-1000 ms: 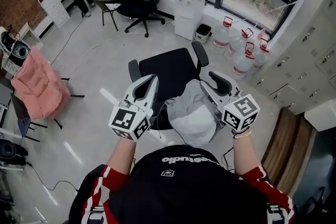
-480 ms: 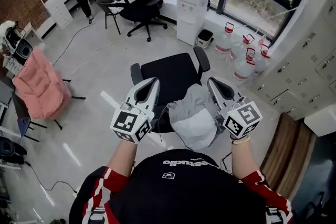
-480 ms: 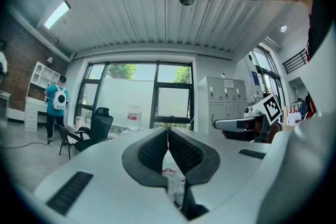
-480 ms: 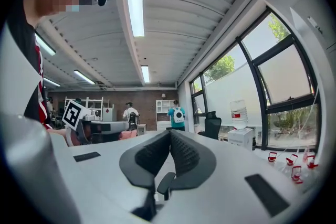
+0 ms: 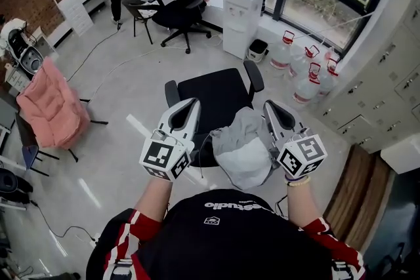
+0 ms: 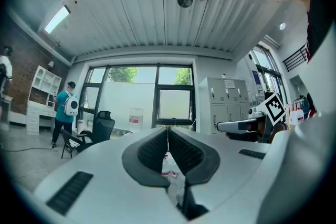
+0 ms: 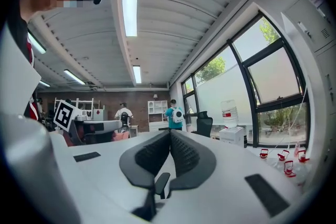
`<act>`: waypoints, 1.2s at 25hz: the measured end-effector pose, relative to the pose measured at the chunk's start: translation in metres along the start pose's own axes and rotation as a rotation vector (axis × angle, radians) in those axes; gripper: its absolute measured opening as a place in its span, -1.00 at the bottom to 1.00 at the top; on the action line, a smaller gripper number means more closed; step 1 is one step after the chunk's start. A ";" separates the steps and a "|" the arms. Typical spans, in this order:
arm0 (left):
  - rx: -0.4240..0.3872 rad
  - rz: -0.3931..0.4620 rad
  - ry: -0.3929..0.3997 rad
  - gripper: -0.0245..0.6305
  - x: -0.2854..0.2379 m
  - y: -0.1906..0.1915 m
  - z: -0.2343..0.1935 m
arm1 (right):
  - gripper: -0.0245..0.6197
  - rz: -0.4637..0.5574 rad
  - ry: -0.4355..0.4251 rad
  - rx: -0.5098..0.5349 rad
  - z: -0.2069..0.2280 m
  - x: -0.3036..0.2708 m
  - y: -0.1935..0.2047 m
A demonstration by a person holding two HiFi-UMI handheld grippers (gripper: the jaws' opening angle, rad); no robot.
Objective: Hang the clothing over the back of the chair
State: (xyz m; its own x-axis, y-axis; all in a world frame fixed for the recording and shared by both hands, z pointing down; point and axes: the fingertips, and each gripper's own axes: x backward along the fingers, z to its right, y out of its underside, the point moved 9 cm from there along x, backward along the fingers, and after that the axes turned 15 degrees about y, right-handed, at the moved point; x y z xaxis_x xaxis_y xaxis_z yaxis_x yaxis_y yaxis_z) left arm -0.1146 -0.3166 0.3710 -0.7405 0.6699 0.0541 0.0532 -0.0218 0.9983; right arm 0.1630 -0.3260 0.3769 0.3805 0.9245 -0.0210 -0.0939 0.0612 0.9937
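Right tool (image 7: 169,134) jaws newly together

My head camera looks steeply down on the left gripper (image 5: 187,107) and right gripper (image 5: 272,108). Each gripper's camera looks level along its jaws, and both see the water dispenser (image 6: 135,119) (image 7: 231,135) ahead.

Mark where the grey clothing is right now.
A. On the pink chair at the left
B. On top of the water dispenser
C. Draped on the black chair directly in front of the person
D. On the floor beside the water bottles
C: in the head view the grey clothing hangs draped over the near edge of the black chair, just in front of the person.
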 end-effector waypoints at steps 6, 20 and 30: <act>-0.005 0.007 -0.014 -0.85 0.004 -0.001 -0.001 | -0.90 -0.002 0.011 0.009 -0.003 -0.001 0.001; -0.011 0.008 -0.021 -0.85 0.011 -0.006 -0.002 | -0.91 0.006 0.025 -0.001 -0.009 0.000 -0.004; -0.012 0.010 -0.018 -0.85 0.007 -0.005 -0.001 | -0.93 0.009 0.019 -0.004 -0.009 0.000 -0.002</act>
State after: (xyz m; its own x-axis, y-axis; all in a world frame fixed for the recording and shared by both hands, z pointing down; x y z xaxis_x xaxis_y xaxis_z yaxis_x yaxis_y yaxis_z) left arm -0.1209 -0.3130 0.3667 -0.7279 0.6827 0.0639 0.0525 -0.0374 0.9979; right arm 0.1548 -0.3232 0.3739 0.3616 0.9322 -0.0139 -0.1008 0.0539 0.9934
